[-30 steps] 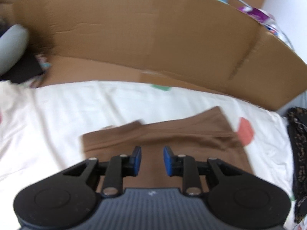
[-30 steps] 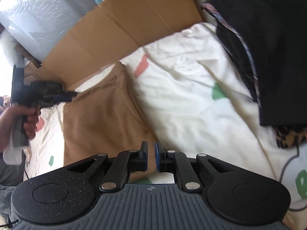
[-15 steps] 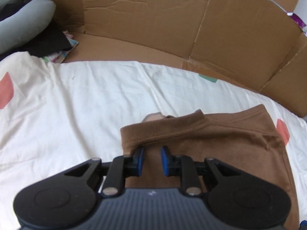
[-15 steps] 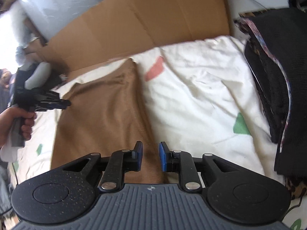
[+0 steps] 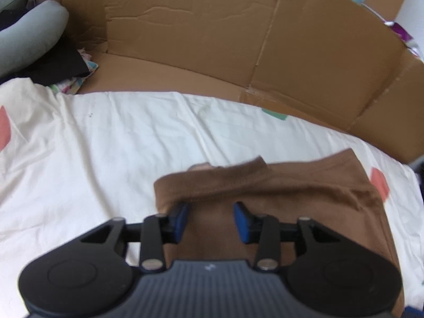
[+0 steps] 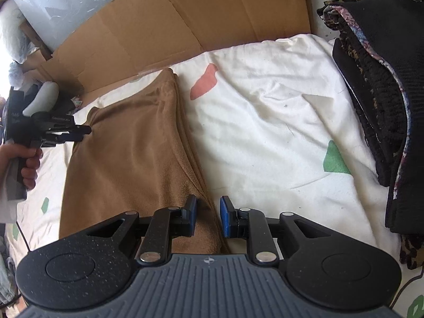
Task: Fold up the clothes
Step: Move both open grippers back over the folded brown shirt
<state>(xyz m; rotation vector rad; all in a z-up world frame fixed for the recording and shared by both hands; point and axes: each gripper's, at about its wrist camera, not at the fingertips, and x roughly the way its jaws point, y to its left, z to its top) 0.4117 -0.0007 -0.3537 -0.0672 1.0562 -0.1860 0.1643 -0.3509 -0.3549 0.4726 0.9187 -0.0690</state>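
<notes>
A brown garment (image 6: pixel 127 153) is lying folded flat on a white sheet (image 6: pixel 265 137) printed with coloured patches. It is stretching from the right tongs (image 6: pixel 208 217) across to the left tongs (image 5: pixel 210 218), one end under each.

At the left tongs, a folded hem of the garment is draping over the tip of the left-hand finger (image 5: pixel 180 217), while the other finger is standing clear above the cloth. The jaws have just been opening; they are spread, with brown cloth lying beneath the gap and nothing pinched. In the right wrist view these tongs are reaching in at the garment's far corner, with a hand (image 6: pixel 27 164) gripping the handle.

At the right tongs, the near edge of the garment is running down between the jaws. They are parted by a narrow gap and are not pressing on the cloth.

Beyond both tongs, flattened cardboard (image 5: pixel 212 37) is standing along the sheet's far edge. Right of the right tongs, a stack of dark clothes (image 6: pixel 384 100) is lying on the sheet.
</notes>
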